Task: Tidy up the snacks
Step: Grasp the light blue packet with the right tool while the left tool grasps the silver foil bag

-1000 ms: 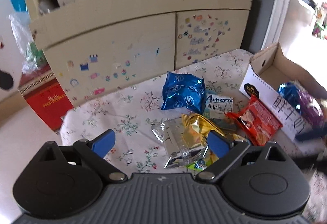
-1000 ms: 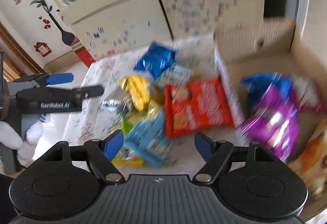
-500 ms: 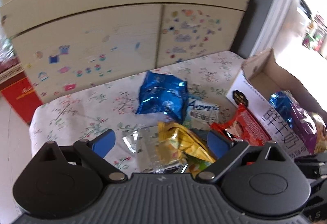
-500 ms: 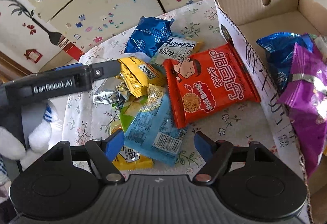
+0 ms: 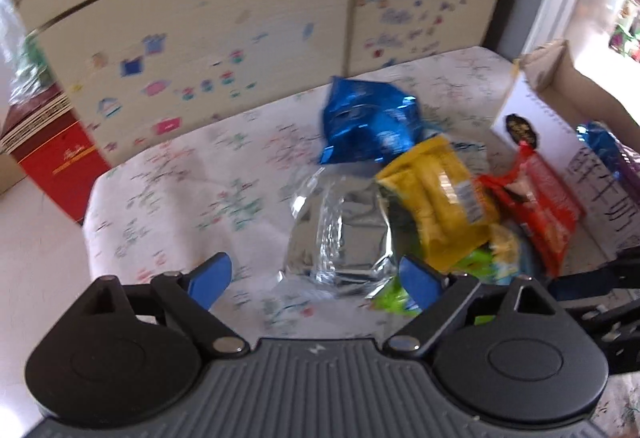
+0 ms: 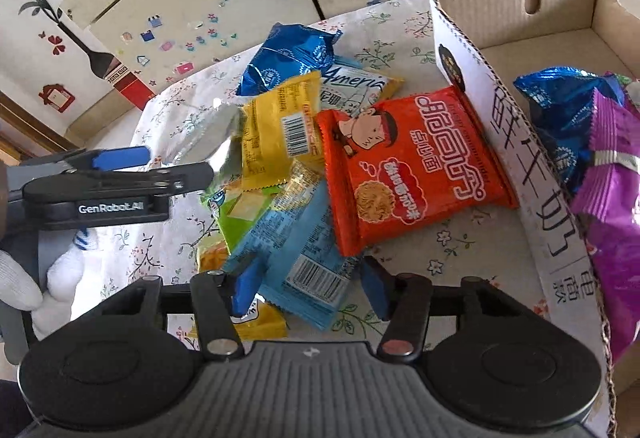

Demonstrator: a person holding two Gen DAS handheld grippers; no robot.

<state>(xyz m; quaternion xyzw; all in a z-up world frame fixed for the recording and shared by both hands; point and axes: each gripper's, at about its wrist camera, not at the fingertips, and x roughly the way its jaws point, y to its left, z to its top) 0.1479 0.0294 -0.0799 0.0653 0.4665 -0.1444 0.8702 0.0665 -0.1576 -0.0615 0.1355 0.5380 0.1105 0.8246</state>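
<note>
A pile of snack packets lies on the floral tablecloth [image 6: 400,30]: a silver packet [image 5: 340,238], a yellow one [image 6: 276,134], a dark blue one [image 6: 292,56], a red noodle packet [image 6: 412,162] and a light blue one [image 6: 296,238]. My left gripper [image 5: 312,278] is open just before the silver packet. My right gripper [image 6: 310,288] is open, its fingers on either side of the light blue packet's near end. The cardboard box [image 6: 500,110] on the right holds a blue [image 6: 560,98] and a purple packet [image 6: 616,174].
A cream cabinet with stickers [image 5: 240,30] stands behind the table. A red box [image 5: 52,166] sits on the floor at the left. The table's left edge [image 5: 90,238] drops to the floor. The left gripper also shows in the right wrist view [image 6: 120,178].
My left gripper has moved closer to the silver packet. My right gripper has come down over the light blue packet and its fingers have narrowed around it.
</note>
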